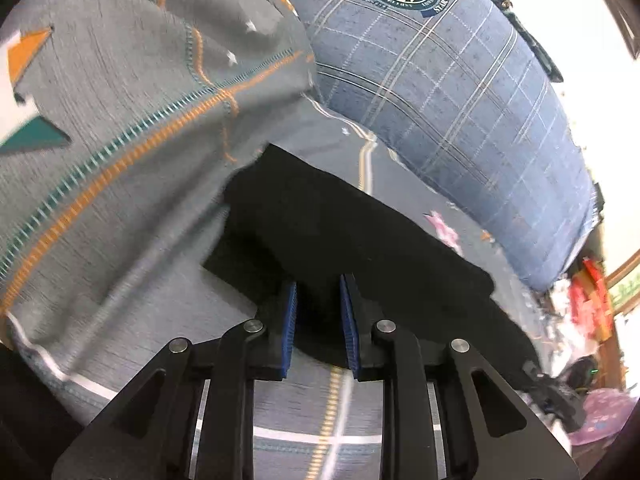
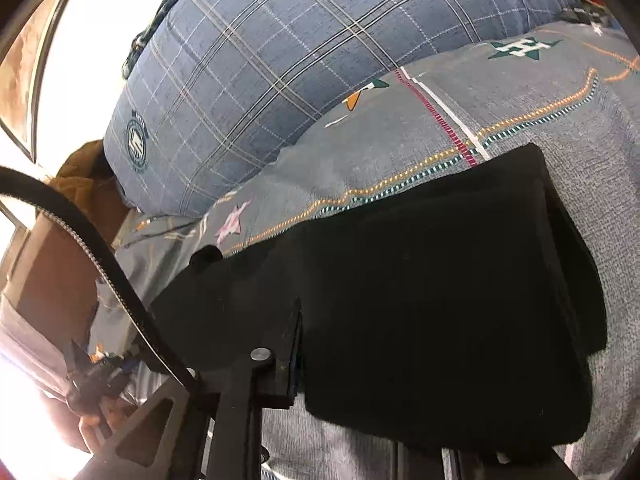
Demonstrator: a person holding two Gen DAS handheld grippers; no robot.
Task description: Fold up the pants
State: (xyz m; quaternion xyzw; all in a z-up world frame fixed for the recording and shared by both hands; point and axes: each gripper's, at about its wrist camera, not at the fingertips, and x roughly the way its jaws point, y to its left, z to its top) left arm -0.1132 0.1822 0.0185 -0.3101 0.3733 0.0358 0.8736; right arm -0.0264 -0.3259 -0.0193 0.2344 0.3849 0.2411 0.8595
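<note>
Left gripper angled down over folded black pants on the grey patterned bedcover, blue pads slightly spread, fabric edge between them, right gripper tilted down at the pants' near edge, one finger hidden under cloth, its state unclear, blue plaid pillow behind.
</note>
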